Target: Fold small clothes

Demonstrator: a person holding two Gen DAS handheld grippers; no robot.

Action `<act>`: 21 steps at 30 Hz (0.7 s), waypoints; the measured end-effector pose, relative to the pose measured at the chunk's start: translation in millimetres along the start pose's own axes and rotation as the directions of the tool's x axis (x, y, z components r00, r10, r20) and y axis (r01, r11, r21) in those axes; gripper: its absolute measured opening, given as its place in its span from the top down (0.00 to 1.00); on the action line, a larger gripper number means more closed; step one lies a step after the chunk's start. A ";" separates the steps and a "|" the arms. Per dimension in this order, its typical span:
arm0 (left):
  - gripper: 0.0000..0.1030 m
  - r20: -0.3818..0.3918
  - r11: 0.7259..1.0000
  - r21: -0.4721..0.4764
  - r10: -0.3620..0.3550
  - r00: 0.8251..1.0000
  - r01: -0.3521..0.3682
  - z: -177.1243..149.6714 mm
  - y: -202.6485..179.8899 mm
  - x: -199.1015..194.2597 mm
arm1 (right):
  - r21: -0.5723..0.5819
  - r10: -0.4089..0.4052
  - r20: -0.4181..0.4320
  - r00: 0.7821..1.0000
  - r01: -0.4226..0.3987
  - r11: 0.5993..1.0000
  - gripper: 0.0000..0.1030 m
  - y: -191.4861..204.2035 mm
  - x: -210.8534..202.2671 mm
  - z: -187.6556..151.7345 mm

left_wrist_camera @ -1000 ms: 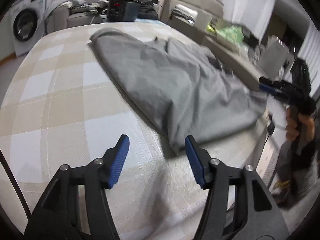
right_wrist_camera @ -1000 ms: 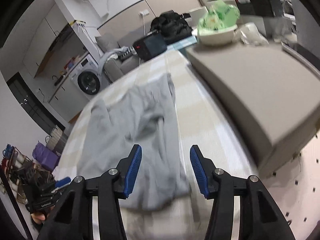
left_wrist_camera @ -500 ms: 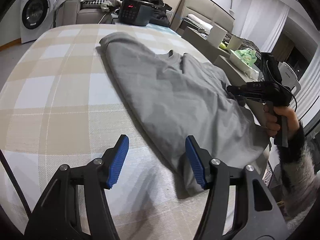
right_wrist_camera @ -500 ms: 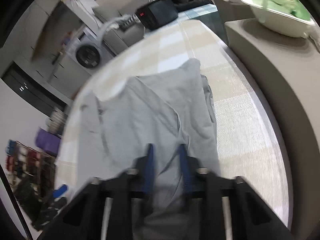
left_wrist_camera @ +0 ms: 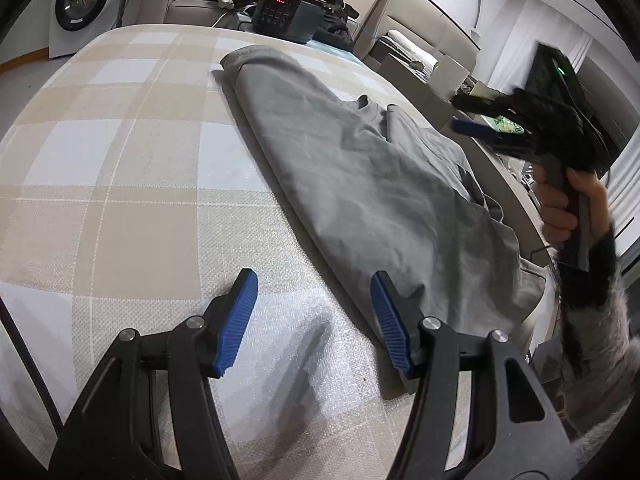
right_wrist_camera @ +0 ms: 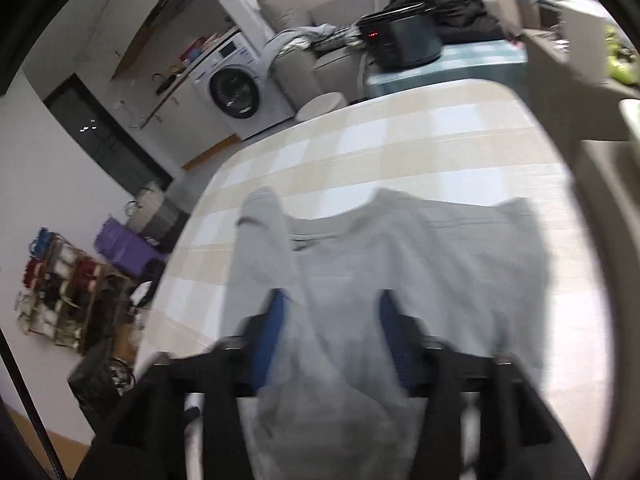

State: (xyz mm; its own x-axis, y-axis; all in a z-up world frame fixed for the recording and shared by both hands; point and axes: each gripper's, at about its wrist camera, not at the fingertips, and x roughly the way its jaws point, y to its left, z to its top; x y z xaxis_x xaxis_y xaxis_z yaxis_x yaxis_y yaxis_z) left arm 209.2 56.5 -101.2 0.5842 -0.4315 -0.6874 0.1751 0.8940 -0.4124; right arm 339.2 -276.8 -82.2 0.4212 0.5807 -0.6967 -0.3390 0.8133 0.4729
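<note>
A grey long-sleeved top lies spread on the checked table, its hem hanging over the near right edge. My left gripper is open and empty, low over the table just left of the hem. My right gripper is held in the air above the top's right side. In the blurred right wrist view its jaws stand open above the grey top, with cloth showing between the blue pads; whether they touch it is unclear.
A black appliance with red digits stands beyond the table's far edge. A washing machine is at the far left. A beige sofa edge runs along the table's right side. Shelves and bags sit on the floor.
My right gripper has opened and lifted up and back from the top. My left gripper has moved closer to the table and the hem.
</note>
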 end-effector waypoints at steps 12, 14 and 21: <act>0.46 0.012 1.000 0.004 -0.013 1.000 0.013 -3.5 1.3 -2.9 | -0.053 0.028 -0.111 0.993 -0.034 0.998 0.67 40.5 149.7 49.1; 0.46 0.012 1.000 0.000 -0.014 1.000 0.014 -3.6 2.5 -4.0 | -0.054 0.003 -0.103 0.995 -0.008 0.998 0.95 42.2 152.8 49.1; 0.46 0.017 1.000 -0.022 -0.013 1.000 0.013 -3.7 6.2 -6.8 | -0.155 0.035 0.157 0.987 -0.010 0.988 0.96 65.4 32.6 43.2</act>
State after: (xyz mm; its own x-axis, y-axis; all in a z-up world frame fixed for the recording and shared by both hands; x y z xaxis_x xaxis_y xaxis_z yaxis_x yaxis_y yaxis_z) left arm 203.4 64.5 -101.3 0.5951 -0.4409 -0.6719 0.1655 0.8854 -0.4344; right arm 367.1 -203.1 -50.7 0.5357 0.6073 -0.5866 -0.4700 0.7916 0.3904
